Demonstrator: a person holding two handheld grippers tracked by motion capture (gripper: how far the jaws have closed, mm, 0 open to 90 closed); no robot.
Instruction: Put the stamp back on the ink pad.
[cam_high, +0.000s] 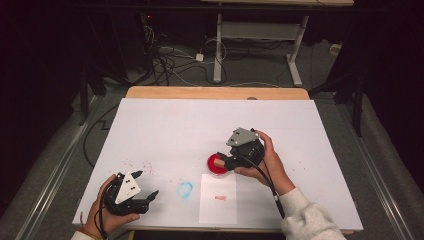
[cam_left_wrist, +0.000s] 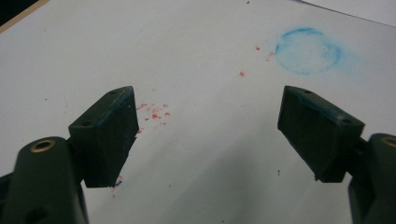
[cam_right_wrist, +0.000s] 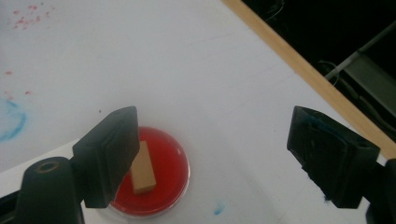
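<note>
A round red dish (cam_high: 214, 170) sits right of the table's middle, and a small wooden block (cam_high: 218, 162) rests in it. In the right gripper view the block (cam_right_wrist: 144, 169) lies on the dish's red surface (cam_right_wrist: 168, 179), partly behind one jaw. My right gripper (cam_high: 226, 161) hovers just right of the dish, and its jaws (cam_right_wrist: 212, 126) stand wide open and clear of the block. My left gripper (cam_high: 147, 183) rests near the front left corner, open with nothing between its fingers (cam_left_wrist: 208, 100).
A white paper sheet (cam_high: 218, 210) with a red stamp mark (cam_high: 220, 198) lies just in front of the dish. A blue ring stain (cam_high: 184, 189) and red specks (cam_high: 137, 165) mark the white table cover. The wooden table edge (cam_high: 215, 92) runs along the far side.
</note>
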